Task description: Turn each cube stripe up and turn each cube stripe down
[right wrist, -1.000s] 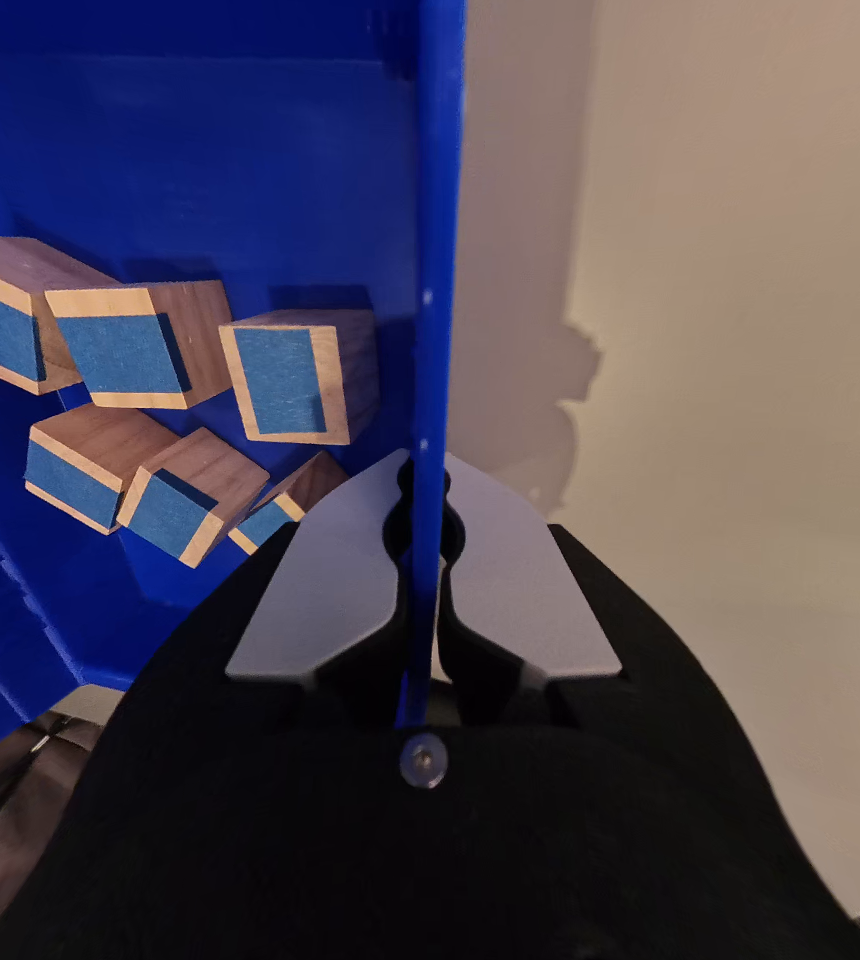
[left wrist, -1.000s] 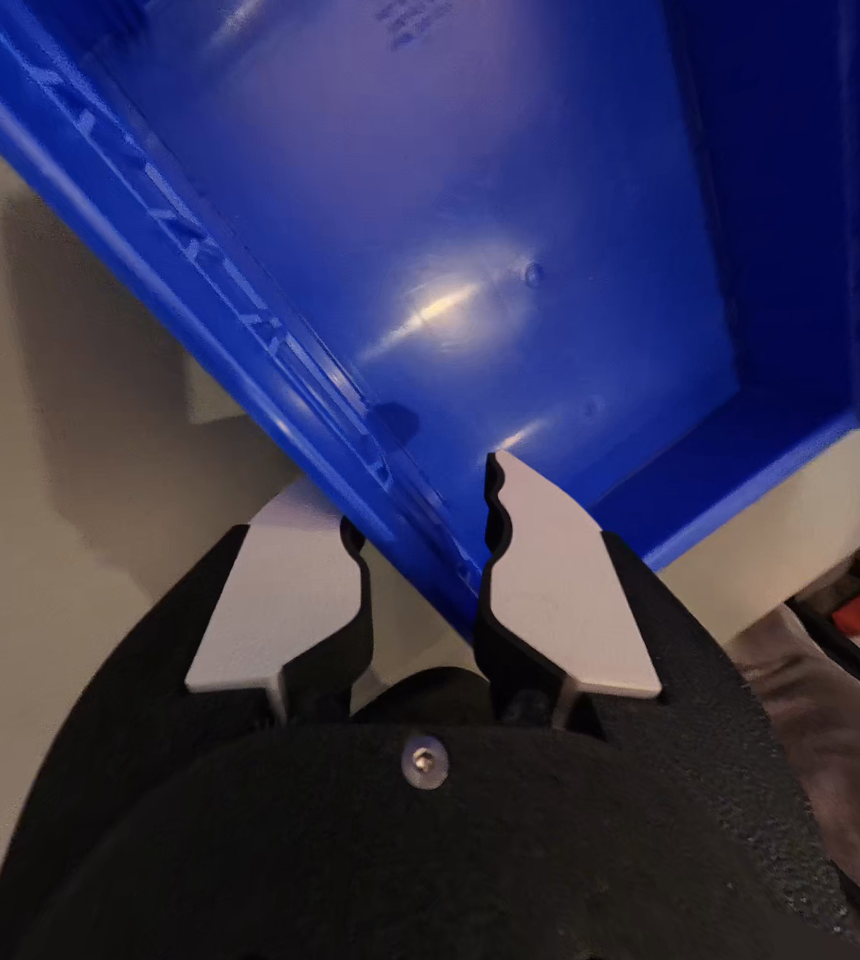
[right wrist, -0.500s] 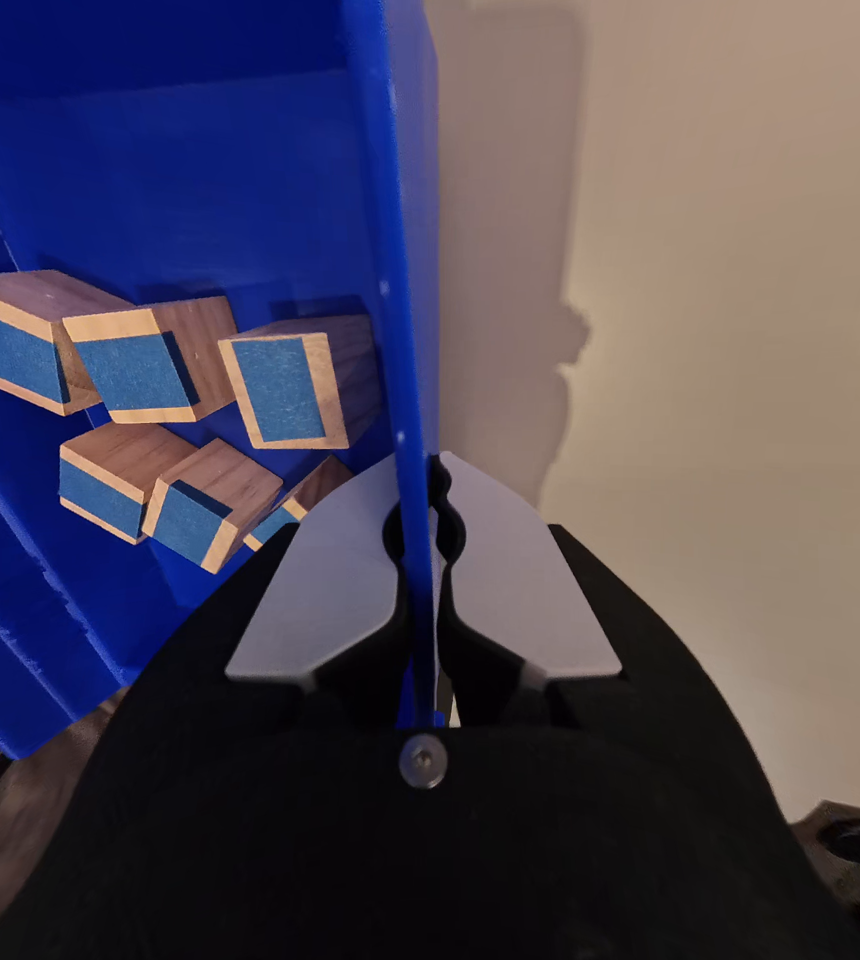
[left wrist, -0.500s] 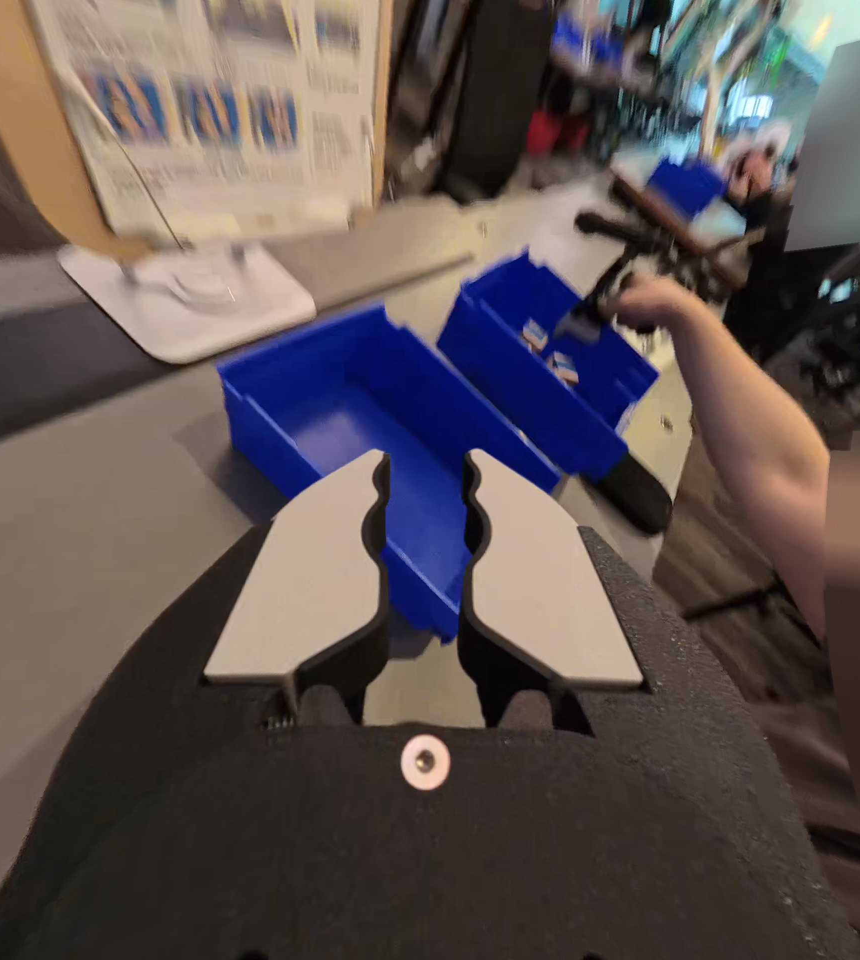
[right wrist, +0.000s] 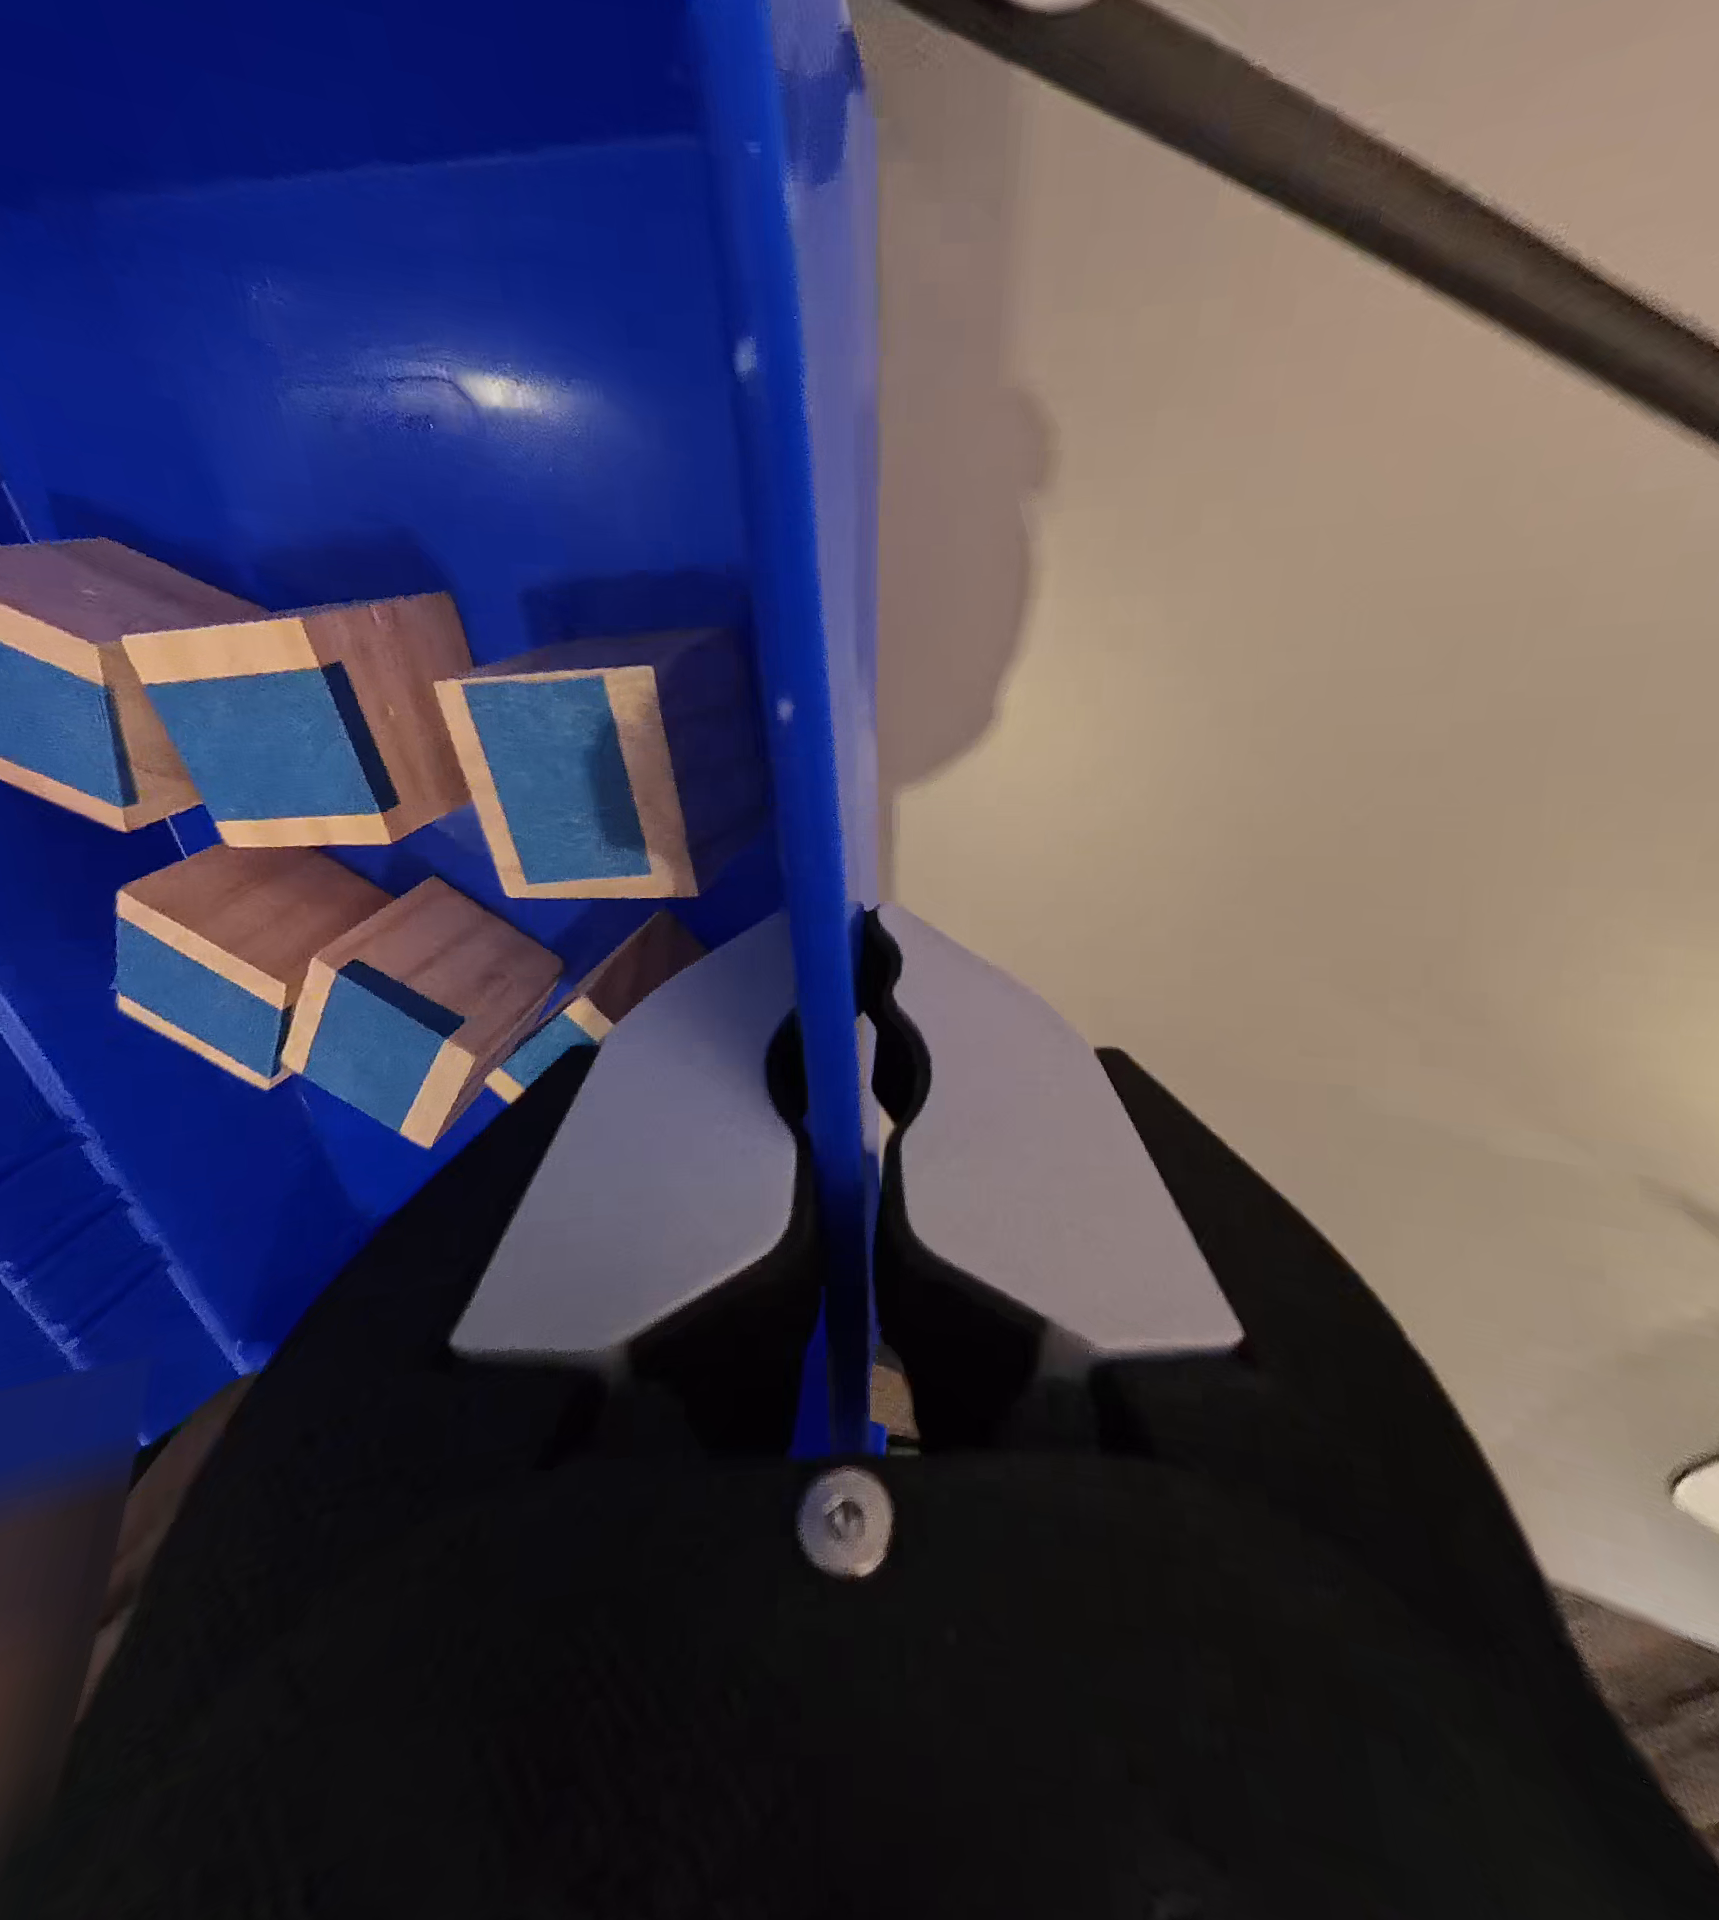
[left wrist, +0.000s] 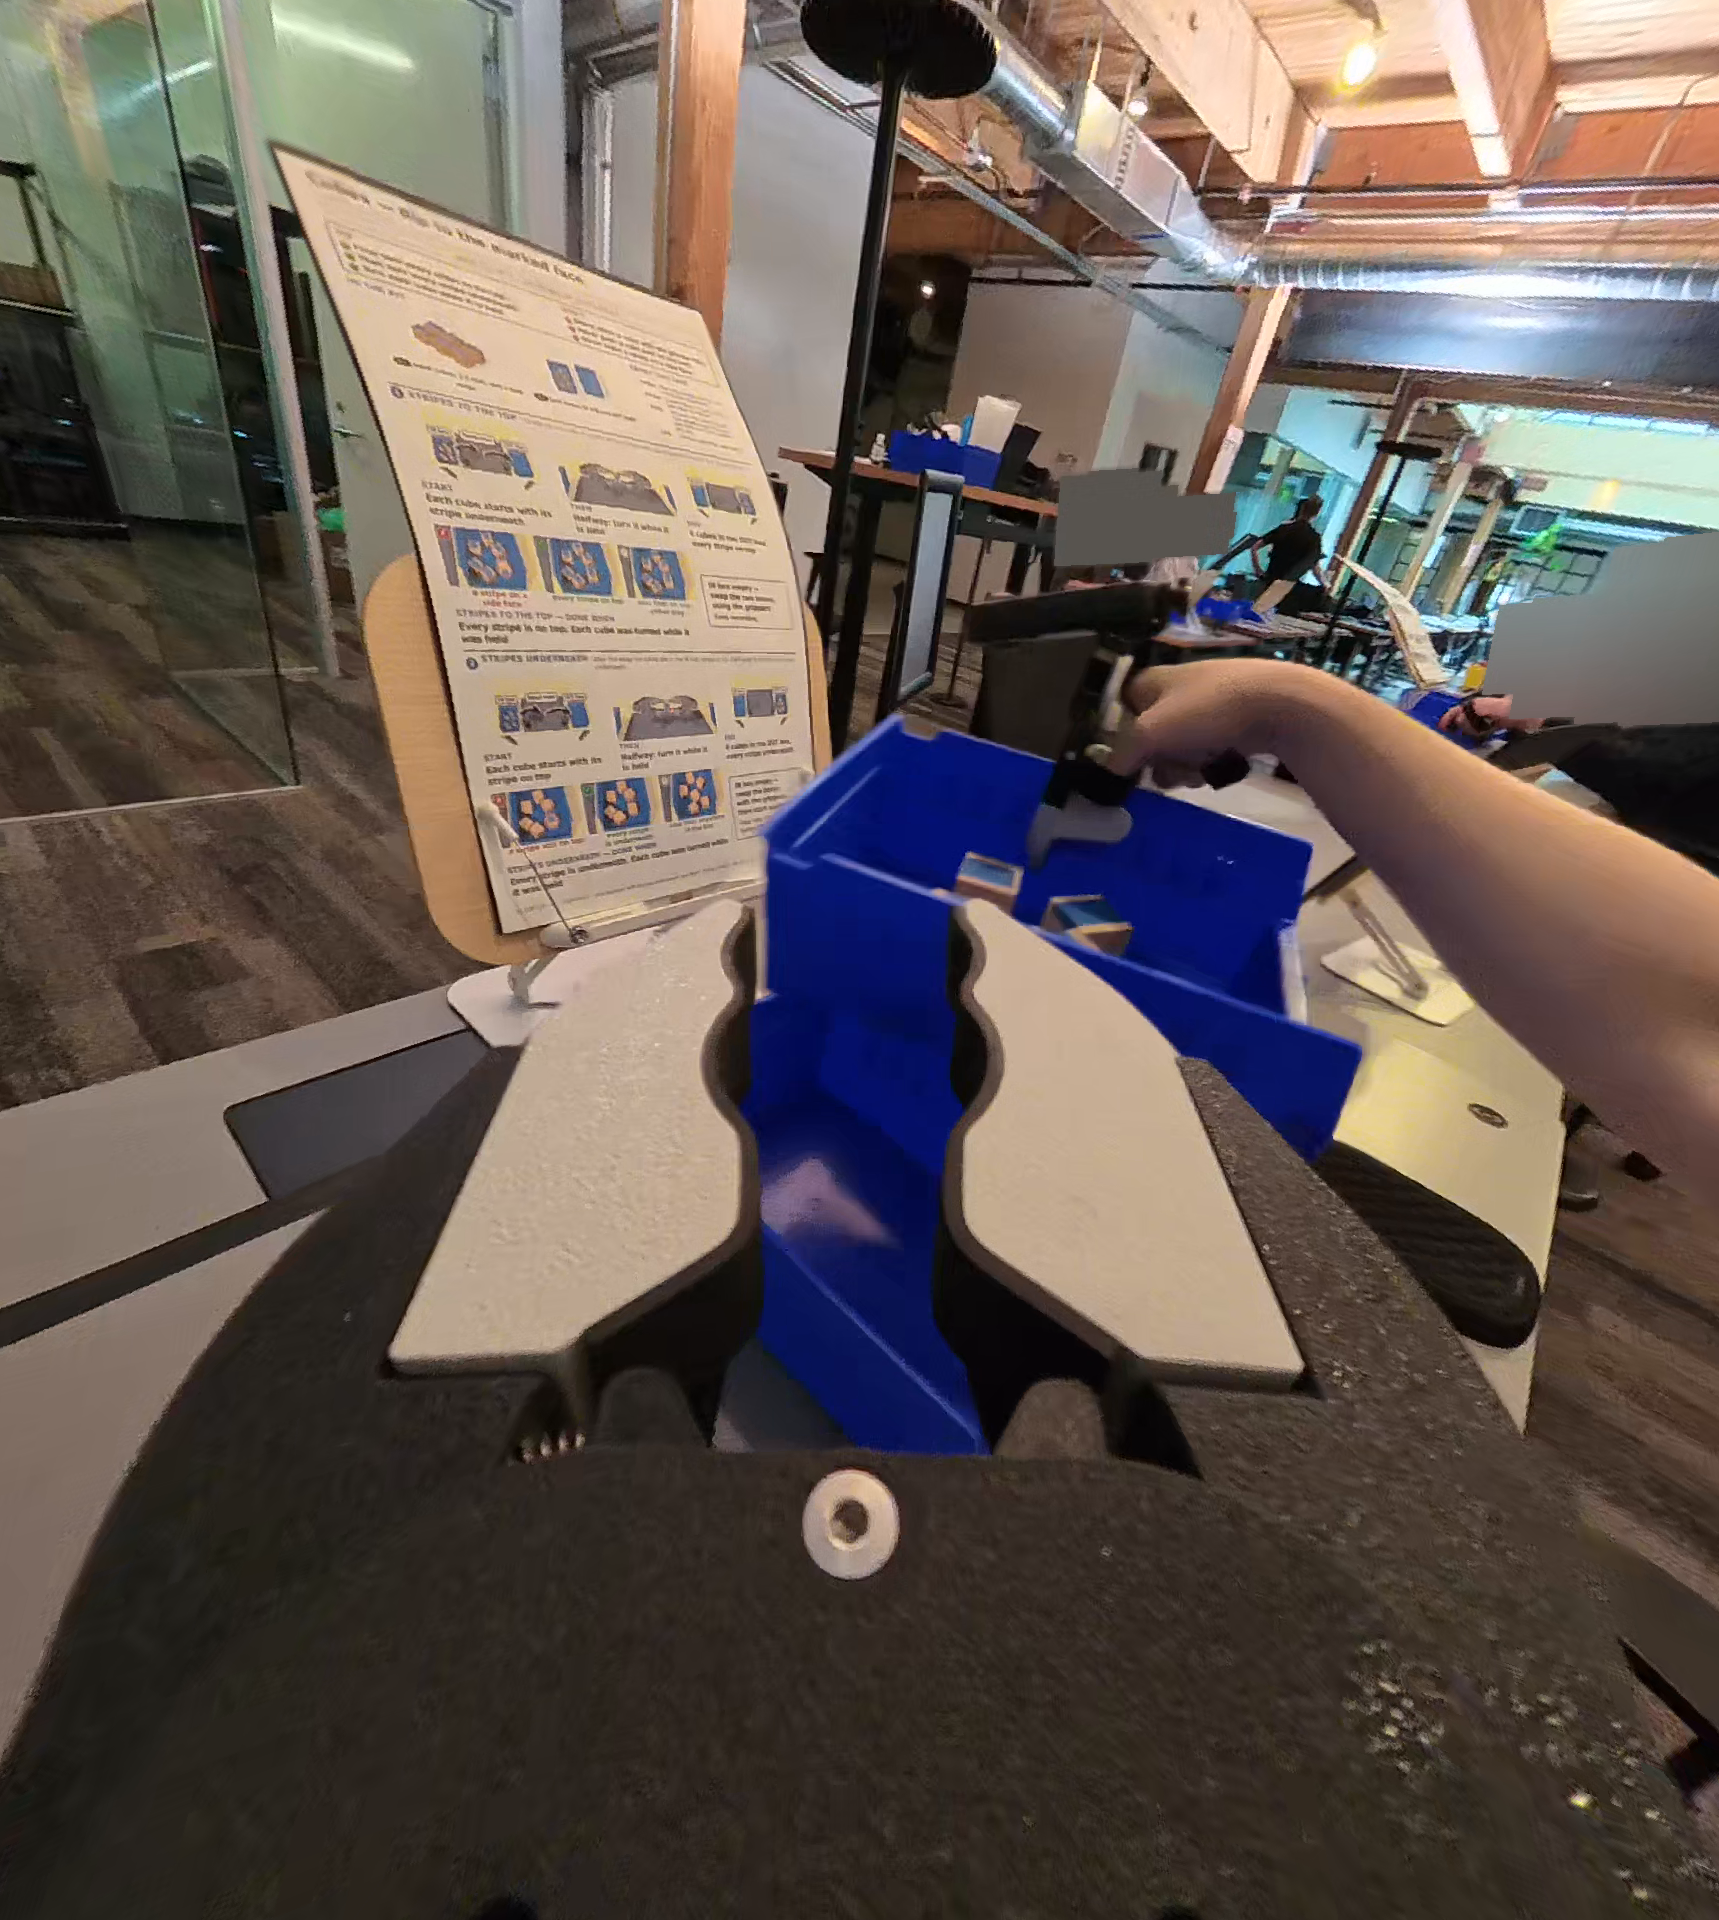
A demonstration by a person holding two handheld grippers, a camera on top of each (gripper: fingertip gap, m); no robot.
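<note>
Pinching the thin side wall of the far blue bin (right wrist: 813, 727) with my right gripper (right wrist: 839, 1049), fingers pressed together on the plastic with one inside and one outside, I can see the wooden cubes (right wrist: 564, 769) lying loose on the bin floor just beside that wall, six of them as far as I can count, blue stripe faces (right wrist: 564, 769) towards the camera; the lowest cube is partly hidden behind my inner finger. My left gripper (left wrist: 850, 1049) hangs spread and empty above the near blue bin (left wrist: 834, 1195), which looks bare apart from a pale blurred patch I cannot identify; the instruction sheet (left wrist: 574, 551) stands on its stand behind.

I judge the cubes light, hard and stiff, with little risk of damage; the bare wood sides should give decent grip, while the painted face may be slicker. I would take each one across two opposite plain wood sides, leaving the stripe face free; the clustered ones touch each other, so the more separate cube nearest the wall seems the easiest first pick. The bin wall itself is thin and likely to flex.
</note>
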